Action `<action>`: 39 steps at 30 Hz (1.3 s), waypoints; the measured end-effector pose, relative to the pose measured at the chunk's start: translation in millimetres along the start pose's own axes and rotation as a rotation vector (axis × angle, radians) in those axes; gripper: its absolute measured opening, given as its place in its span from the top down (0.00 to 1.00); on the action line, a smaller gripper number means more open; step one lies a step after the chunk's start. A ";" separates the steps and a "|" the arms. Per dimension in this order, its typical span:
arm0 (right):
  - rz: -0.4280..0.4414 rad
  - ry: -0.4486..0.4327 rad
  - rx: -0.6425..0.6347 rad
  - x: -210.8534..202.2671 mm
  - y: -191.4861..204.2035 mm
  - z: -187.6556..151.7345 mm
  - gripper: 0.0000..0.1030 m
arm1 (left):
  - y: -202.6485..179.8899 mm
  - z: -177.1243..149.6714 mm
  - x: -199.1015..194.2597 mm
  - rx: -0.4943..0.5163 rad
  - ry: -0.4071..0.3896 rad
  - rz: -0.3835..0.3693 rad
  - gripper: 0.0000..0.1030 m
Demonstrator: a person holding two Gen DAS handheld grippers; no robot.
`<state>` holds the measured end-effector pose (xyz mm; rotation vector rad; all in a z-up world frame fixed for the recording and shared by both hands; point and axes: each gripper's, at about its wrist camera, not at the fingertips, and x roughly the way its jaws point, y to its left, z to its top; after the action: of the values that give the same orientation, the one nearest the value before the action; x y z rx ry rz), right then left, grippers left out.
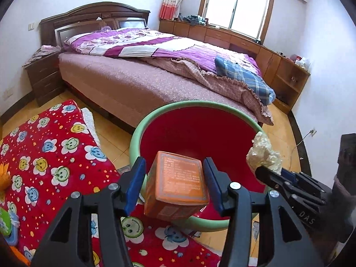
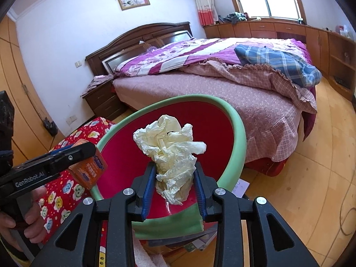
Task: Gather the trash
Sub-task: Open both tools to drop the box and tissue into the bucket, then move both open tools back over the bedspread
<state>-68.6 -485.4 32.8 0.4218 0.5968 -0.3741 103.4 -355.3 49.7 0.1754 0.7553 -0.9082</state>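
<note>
Two pieces of trash held, none dropped yet: orange box [image 1: 178,182] clamped in left tongs [image 1: 175,184], crumpled paper [image 2: 170,153] clamped in right tongs [image 2: 174,184], both above the red bin [image 1: 191,129]. Release appears next. Right view alone shows papers on the floor [image 2: 241,187]; left view alone, more patterned blanket [image 1: 51,155].

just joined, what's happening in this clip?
A person is collecting trash with a handheld tool in each hand. The left tool is clamped on an orange carton; the right tool is clamped on a crumpled wad of pale paper. Both are held over the mouth of a bin with a green rim and red inside. Nothing has been dropped yet, and the part of the bin in view looks empty.
</note>
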 end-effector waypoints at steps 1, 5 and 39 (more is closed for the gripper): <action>-0.001 0.000 0.002 0.4 0.0 -0.2 0.66 | -0.9 0.3 -1.2 0.004 -0.006 0.001 0.46; 0.005 0.001 0.006 0.5 -1.3 0.3 0.61 | -2.1 2.4 -2.1 0.005 -0.016 0.000 0.45; 0.102 -0.033 -0.067 -55.8 66.0 -10.7 0.44 | 54.4 -45.0 -121.1 -0.178 -0.057 0.155 0.45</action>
<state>-86.4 -412.3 76.4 0.3797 0.5521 -0.2630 75.6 -223.3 87.3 0.0495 0.7552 -0.6924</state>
